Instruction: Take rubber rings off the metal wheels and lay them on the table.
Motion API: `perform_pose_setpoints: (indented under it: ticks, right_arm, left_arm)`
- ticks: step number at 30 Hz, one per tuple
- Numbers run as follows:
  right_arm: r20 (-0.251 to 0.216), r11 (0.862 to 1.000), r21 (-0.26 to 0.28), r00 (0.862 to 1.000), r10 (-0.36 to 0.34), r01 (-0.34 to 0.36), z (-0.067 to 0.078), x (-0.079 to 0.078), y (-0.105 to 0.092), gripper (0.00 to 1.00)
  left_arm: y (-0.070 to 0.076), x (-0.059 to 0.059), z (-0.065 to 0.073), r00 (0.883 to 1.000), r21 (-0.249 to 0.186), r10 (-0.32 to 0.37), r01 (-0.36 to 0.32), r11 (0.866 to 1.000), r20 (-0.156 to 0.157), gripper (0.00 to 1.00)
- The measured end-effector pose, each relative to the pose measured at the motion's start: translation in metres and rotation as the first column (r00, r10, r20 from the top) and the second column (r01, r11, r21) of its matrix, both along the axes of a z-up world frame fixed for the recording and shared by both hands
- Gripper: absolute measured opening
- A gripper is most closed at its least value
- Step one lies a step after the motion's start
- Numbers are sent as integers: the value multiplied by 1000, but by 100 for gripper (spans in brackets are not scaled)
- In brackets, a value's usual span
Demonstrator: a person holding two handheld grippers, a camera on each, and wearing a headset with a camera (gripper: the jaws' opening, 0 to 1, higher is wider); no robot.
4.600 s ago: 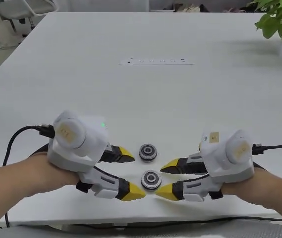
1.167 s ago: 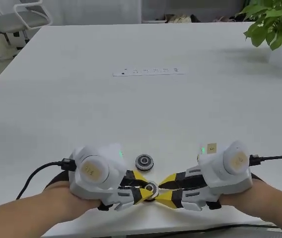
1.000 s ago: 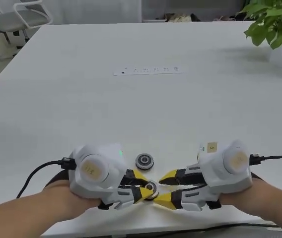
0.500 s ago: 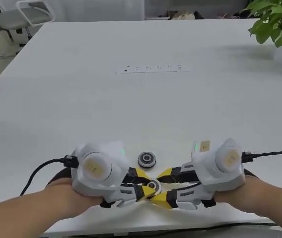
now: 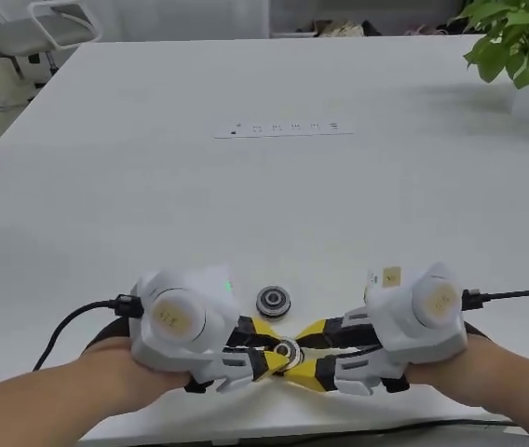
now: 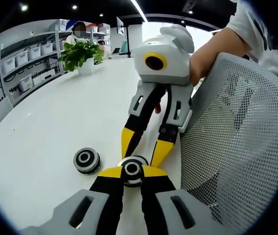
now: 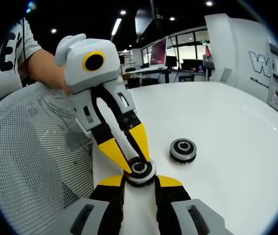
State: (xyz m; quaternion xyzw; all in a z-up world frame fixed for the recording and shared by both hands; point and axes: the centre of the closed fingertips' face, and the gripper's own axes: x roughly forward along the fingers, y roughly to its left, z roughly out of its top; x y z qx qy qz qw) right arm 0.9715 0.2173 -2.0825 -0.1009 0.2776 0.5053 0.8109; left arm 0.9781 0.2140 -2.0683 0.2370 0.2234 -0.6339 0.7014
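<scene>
Head view: the left gripper (image 5: pixel 268 350) and right gripper (image 5: pixel 304 352) meet tip to tip near the table's (image 5: pixel 358 214) front edge, both clenched on the near wheel (image 5: pixel 286 352) between them; the second wheel (image 5: pixel 273 301) lies flat just beyond, clear of the jaws. Left gripper view: its own yellow tips pinch the near wheel (image 6: pixel 131 170) on either side, and the right gripper's tips touch its far rim; the second wheel (image 6: pixel 86 160) sits to the left. Right gripper view: its jaws clamp the near wheel (image 7: pixel 140 171) likewise, and the left gripper's tips are closed on it from beyond; the second wheel (image 7: pixel 183 150) rests to the right, untouched.
</scene>
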Motion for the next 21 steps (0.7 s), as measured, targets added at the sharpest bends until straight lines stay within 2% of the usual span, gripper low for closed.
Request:
perform_pose_setpoints:
  ticks: [8, 11, 12, 13, 17, 21]
  right_arm:
    - [-17, 1000, 2, 1000, -16, 16, 0, -3, -4, 17]
    - [-23, 1000, -12, 1000, -15, 15, -3, -5, -6, 11]
    - [-10, 1000, -20, 1000, -12, 12, -2, -4, -8, 9]
    - [-25, 1000, -14, 999, -22, 21, -3, -5, -8, 7]
    - [-24, 1000, -21, 1000, -19, 18, -3, -5, -8, 6]
    - [-32, 999, -17, 999, -34, 34, -2, -5, -10, 0]
  left_arm:
    - [0, 0, 0, 1000, 0, -2, 2, 1000, -1, 8]
    - [0, 0, 0, 1000, -1, -2, 2, 1000, -2, 8]
    - [0, 0, 0, 1000, -1, -2, 2, 1000, -3, 8]
    - [0, 0, 0, 1000, -1, -2, 2, 1000, -3, 8]
    - [0, 0, 0, 1000, -1, -1, 1, 1000, -4, 8]
    - [0, 0, 0, 1000, -2, -1, 1, 1000, -4, 8]
